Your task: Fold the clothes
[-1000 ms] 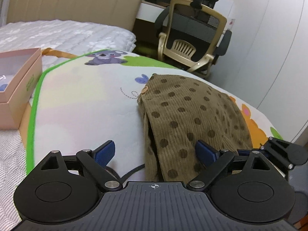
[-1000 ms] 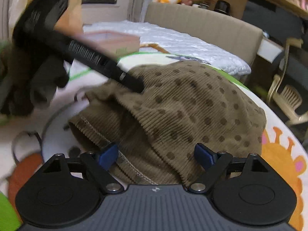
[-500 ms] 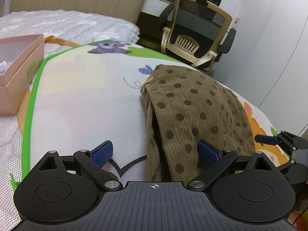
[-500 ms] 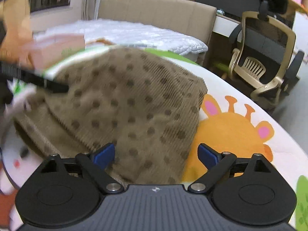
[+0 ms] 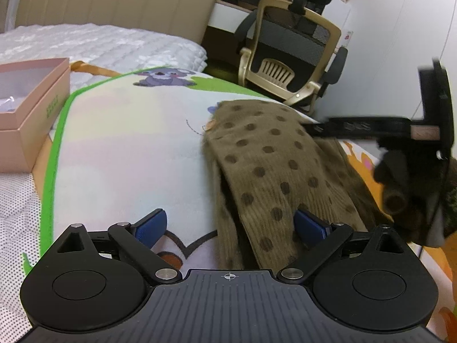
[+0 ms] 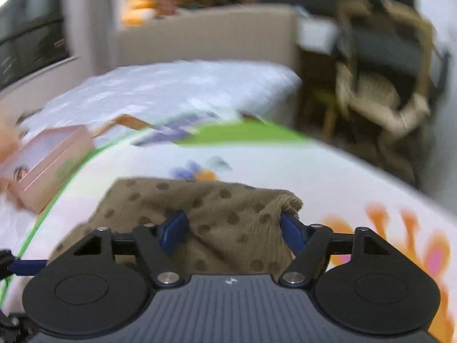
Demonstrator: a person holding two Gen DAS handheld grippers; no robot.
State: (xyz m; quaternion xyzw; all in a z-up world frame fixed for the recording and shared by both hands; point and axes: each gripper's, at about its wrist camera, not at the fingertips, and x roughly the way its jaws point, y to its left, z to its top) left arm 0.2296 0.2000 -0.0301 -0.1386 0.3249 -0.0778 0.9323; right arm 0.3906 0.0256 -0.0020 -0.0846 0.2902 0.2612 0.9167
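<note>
A bedroom: a cartoon-printed play mat (image 5: 120, 143) with a green border covers the near bed, with a white quilted mattress (image 5: 94, 43) and beige headboard (image 5: 114, 0) beyond, and a gold-framed office chair (image 5: 288, 57) at far right. The brown polka-dot corduroy garment (image 5: 257, 157) lies on the mat's right half, doubled over lengthwise, so at least one fold looks made; judging by its length, a crosswise fold remains. The left gripper (image 5: 228, 225) is spread wide, the garment's near end lying between its fingers, ungripped. The right gripper (image 6: 231, 228), blurred in its own view, has cloth bunched between its parted fingers; I cannot tell whether it is pinched. To the left the mat is bare up to the pink box (image 5: 31, 108) at its left edge; the mat's right edge runs close beside the garment.
</note>
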